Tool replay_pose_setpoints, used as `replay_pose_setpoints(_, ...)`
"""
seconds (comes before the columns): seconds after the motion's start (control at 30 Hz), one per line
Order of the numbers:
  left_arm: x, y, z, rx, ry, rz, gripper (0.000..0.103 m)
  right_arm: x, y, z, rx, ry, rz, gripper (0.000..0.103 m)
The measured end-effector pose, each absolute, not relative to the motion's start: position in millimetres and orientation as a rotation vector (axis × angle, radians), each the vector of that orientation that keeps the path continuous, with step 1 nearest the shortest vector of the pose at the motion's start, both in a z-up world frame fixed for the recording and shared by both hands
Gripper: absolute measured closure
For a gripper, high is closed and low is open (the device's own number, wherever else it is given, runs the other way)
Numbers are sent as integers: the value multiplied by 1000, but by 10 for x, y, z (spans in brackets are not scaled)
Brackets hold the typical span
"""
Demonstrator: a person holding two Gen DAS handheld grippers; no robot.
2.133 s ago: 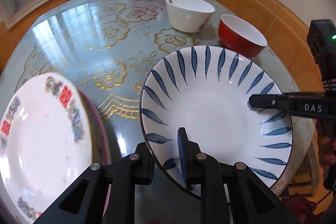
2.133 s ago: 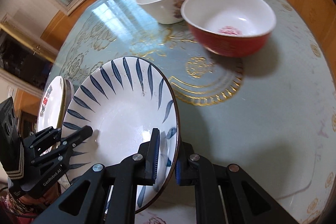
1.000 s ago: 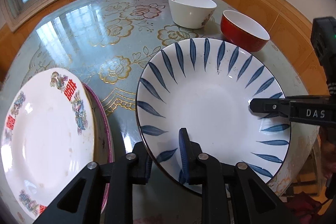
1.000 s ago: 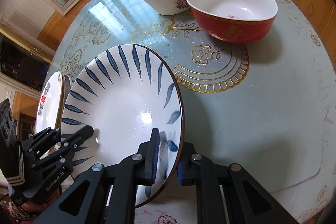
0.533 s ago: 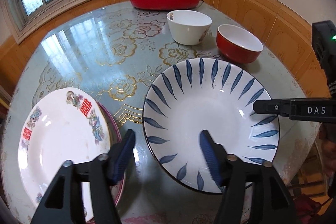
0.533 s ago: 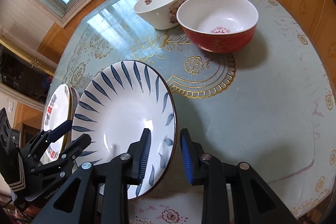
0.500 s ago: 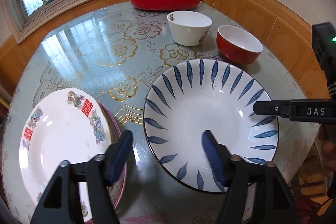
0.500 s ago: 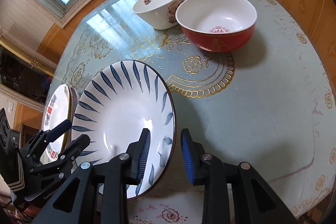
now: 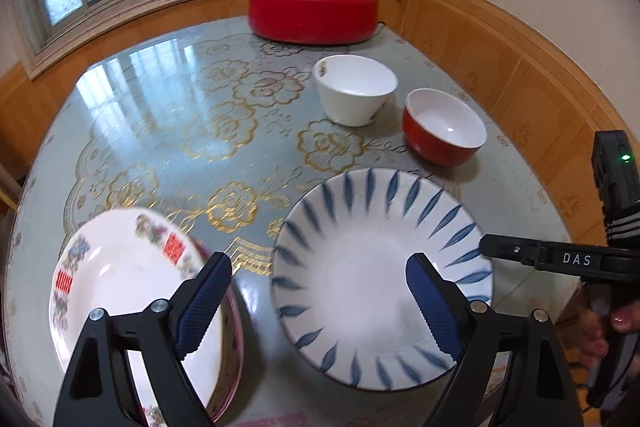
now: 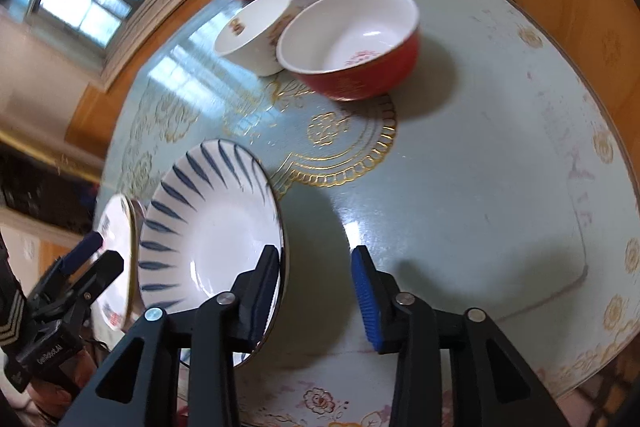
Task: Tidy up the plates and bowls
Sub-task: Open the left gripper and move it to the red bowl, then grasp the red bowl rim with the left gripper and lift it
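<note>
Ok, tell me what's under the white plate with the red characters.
Under the white plate with red characters a pink-rimmed plate shows only as an edge; the rest of it, and anything lower, is covered.

Home dining room, table (image 9: 168, 131), electric cooker (image 9: 313, 11)

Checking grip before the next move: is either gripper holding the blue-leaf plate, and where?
Nothing is held. Left gripper and right gripper are opening; the blue-leaf plate rests free on the table.

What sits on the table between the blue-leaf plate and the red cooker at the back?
Two bowls: the white bowl and the red bowl, seen in the left wrist view.
</note>
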State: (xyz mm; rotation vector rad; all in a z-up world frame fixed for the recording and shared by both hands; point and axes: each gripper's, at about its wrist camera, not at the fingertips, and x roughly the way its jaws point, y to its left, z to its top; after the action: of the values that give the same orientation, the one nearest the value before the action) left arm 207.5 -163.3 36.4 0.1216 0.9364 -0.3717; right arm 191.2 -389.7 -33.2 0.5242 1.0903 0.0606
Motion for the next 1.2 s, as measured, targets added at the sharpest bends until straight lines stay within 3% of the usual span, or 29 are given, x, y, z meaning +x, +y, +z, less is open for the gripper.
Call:
replay_pose_setpoints(0.6, 2599, -2176, 483, 141, 938, -375, 13, 2515, -4583, 63, 474, 955, -121, 63)
replay_pose_setpoints(0.87, 2748, -2204, 440, 116, 966, -359, 13, 3029, -4684, -124, 496, 1010, -132, 63)
replay_pose_setpoints(1.07, 2866, -2305, 449, 122, 957, -379, 13, 3187, -4747, -322, 506, 1033, -92, 72)
replay_pose_setpoints(1.2, 2928, -2433, 455, 129, 923, -408, 14, 3167, -4786, -383, 462, 1036, -112, 72)
